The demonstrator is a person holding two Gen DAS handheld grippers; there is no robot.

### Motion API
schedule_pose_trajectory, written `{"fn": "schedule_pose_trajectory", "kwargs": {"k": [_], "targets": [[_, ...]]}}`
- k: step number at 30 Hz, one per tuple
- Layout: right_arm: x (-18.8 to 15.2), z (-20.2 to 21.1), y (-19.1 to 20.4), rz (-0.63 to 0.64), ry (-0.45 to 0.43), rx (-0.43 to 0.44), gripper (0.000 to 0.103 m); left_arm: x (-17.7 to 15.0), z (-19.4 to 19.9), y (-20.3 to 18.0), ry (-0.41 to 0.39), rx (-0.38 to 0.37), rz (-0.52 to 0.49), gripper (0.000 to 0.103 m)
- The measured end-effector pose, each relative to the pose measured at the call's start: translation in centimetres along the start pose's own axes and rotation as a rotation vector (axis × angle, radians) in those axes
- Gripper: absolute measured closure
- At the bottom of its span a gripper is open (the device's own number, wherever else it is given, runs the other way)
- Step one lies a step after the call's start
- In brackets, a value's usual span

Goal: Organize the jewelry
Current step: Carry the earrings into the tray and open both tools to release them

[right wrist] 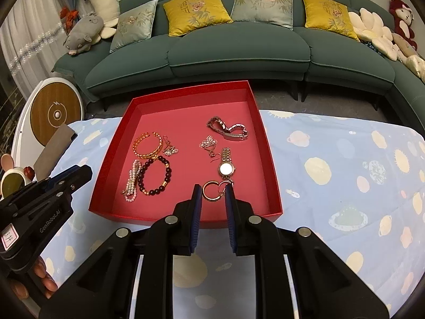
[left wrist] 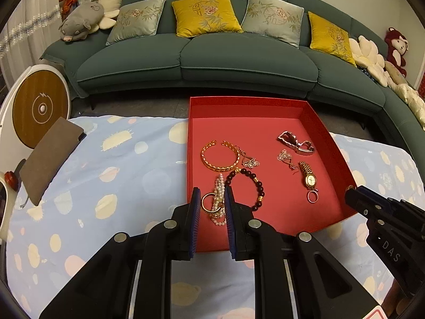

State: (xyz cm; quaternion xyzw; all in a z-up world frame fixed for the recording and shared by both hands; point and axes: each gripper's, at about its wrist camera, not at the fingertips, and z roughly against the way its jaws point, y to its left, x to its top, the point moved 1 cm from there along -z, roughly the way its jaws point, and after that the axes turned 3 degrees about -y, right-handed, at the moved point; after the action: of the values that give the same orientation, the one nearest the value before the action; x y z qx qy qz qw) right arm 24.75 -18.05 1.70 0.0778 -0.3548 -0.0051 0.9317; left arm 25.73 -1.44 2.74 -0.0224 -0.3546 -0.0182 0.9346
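A red tray (left wrist: 326,143) (right wrist: 268,143) on the blue patterned cloth holds jewelry: a gold bangle (left wrist: 220,156) (right wrist: 147,146), a dark bead bracelet (left wrist: 257,186) (right wrist: 159,175), a pearl strand (left wrist: 219,199) (right wrist: 132,183), a gold watch (left wrist: 308,176) (right wrist: 226,164), a silver watch (left wrist: 296,142) (right wrist: 228,129), earrings (left wrist: 285,156) and rings (right wrist: 212,190). My left gripper (left wrist: 212,200) is open over the tray's near edge, its fingers either side of a gold ring and the pearl strand. My right gripper (right wrist: 212,195) is open, its fingers either side of the two rings below the gold watch.
A grey pouch (left wrist: 50,156) lies at the table's left edge by a white round device (left wrist: 39,106). A green sofa (left wrist: 199,58) with cushions and plush toys stands behind the table. The cloth to the tray's right is bare.
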Motion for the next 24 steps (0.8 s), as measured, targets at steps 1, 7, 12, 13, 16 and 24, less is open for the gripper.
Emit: {"fn": "schedule_pose_trajectory", "kwargs": {"k": [1,7,12,13,16,24], "targets": [[0.2,-0.3,-0.1,0.002,0.001,-0.001,0.086,0.1,-0.3,0.1,0.006,-0.005,0.006,0.087],[1.7,-2.3,-0.4,-0.008,-0.004,0.008,0.086,0.4,-2.3,0.0,0.031,0.008,0.015,0.087],[1.6,-4.1,-0.2,0.004,0.025,0.023,0.086,0.0,-3.8,-0.6,0.055,0.017,0.002,0.087],[1.6,-4.4,-0.1,0.005,0.028,0.026,0.086,-0.1,-4.0,-0.7,0.059,0.017,0.001,0.087],[1.6,-4.8,-0.2,0.006,0.033,0.033,0.086,-0.4,-4.4,-1.0,0.067,0.023,-0.014,0.087],[1.7,-5.2,-0.7,-0.007,0.033,0.031,0.085,-0.7,-4.9,-1.5,0.079,0.037,-0.031,0.087]]}}
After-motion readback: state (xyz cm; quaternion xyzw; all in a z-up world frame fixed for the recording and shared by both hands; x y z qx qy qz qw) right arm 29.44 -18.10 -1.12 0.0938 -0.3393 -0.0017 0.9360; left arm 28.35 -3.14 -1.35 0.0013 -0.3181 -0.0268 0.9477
